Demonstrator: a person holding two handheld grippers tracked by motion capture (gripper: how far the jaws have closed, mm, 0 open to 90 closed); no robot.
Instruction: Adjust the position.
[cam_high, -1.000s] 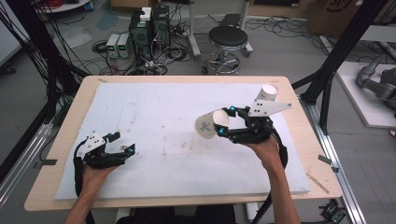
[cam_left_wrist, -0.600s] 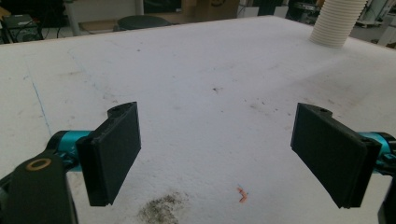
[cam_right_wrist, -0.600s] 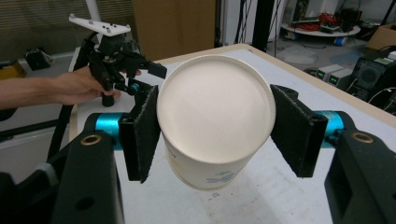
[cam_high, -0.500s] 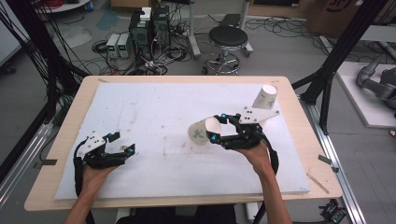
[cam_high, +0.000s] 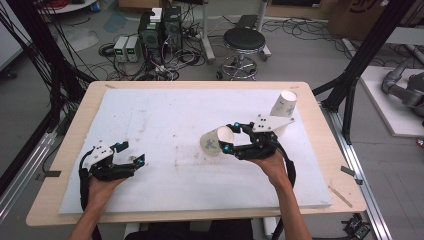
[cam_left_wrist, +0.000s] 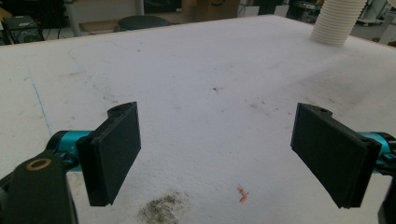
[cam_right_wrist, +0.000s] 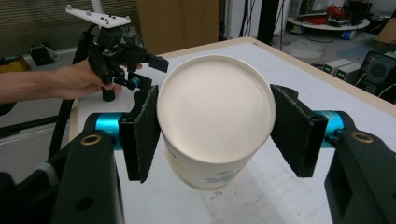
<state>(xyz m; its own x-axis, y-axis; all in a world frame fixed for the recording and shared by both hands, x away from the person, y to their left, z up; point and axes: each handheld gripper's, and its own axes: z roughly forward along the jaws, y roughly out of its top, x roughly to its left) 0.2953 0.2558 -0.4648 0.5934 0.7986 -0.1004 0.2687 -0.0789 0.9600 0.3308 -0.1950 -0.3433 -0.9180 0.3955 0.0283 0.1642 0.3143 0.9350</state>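
In the high view, a white sheet (cam_high: 165, 125) covered most of a wooden table (cam_high: 320, 125). The right gripper (cam_high: 226, 141) sat over the middle of the sheet, held from below by the person's right hand (cam_high: 270, 162), and its jaws were clamped on a paper cup (cam_high: 214, 141) that lay on its side in the air, just above the sheet, its base toward the gripper. A second paper cup (cam_high: 283, 103) stood upside down near the far right corner of the sheet, well apart from the held one. The left gripper (cam_high: 137, 161) rested low at the near left of the sheet in the left hand (cam_high: 102, 187), jaws parted, well apart from both cups. In the left gripper view, the two black jaws stood wide apart with bare, stained sheet between them and nothing in their grasp; a ribbed white cup (cam_left_wrist: 337, 21) rose at the far right edge of the picture. In the right gripper view, the jaws pressed against the two sides of the cup (cam_right_wrist: 215, 119), whose round base faced the camera, with a blue print on its wall near the bottom. Beyond it, the left gripper (cam_right_wrist: 156, 63) stood on the sheet in the person's left hand (cam_right_wrist: 81, 79), near the table's edge.
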